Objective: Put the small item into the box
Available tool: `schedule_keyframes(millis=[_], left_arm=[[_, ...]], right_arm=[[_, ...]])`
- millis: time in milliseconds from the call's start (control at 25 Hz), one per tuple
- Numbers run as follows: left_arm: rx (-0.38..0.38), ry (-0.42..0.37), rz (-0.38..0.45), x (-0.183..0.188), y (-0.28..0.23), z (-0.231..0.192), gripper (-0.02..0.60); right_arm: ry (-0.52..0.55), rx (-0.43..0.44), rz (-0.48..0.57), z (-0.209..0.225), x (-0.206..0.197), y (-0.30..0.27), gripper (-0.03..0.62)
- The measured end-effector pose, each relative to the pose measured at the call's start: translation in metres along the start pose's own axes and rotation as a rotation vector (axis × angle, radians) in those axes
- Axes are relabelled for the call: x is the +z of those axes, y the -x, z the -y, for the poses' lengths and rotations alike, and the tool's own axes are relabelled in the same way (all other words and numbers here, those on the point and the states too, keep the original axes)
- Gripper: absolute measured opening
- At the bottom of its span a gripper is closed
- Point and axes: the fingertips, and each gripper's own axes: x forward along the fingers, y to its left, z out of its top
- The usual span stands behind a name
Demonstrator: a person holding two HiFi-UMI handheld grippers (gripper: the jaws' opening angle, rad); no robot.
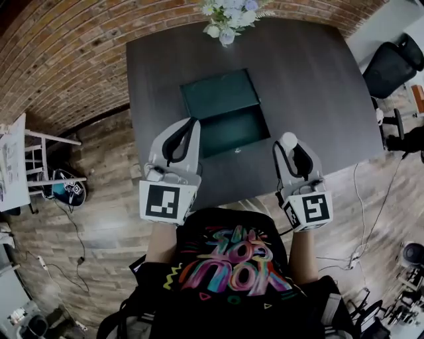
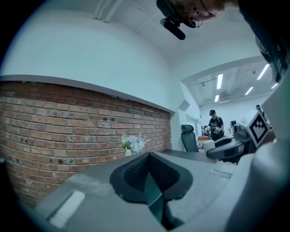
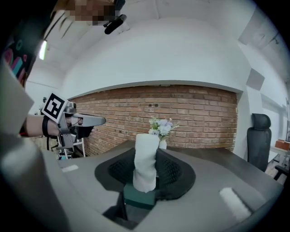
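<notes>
The person holds both grippers out in front of the body, over the near edge of the desk. The bare forearms reach forward side by side. The left gripper points at the open green box from its near left corner. The right gripper is just off the box's near right corner.

The right gripper squeezes the small white item between its two pads. The item stands up tall and pokes out past the tips. It is up in the air, beside the box and not over it.

The right gripper view shows the grip best. The small white item is a soft white roll pinched in the right gripper, with the green box low behind it.

The left gripper view shows the left gripper with its tips together and nothing held. A thin strip of the green box shows lower down between the pads.

Only the head view shows the whole box, with its lid lying open toward the desk's far edge, where the flowers stand.
</notes>
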Motion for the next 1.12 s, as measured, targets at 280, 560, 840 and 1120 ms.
schedule_keyframes(millis=[280, 560, 840, 1120], left_arm=[[0.157, 0.007, -0.012, 0.004, -0.024, -0.006, 0.002], [0.313, 0.018, -0.039, -0.002, -0.023, -0.005, 0.002], [0.386, 0.021, -0.043, 0.004, -0.012, -0.012, 0.002], [0.357, 0.012, -0.032, 0.008, -0.021, -0.022, 0.002]], right_arm=[[0.04, 0.182, 0.022, 0.026, 0.016, -0.05, 0.135], [0.041, 0.351, 0.037, 0.032, 0.018, -0.079, 0.135], [0.034, 0.413, 0.046, 0.029, 0.023, -0.088, 0.135], [0.023, 0.394, 0.034, 0.024, 0.024, -0.102, 0.135]])
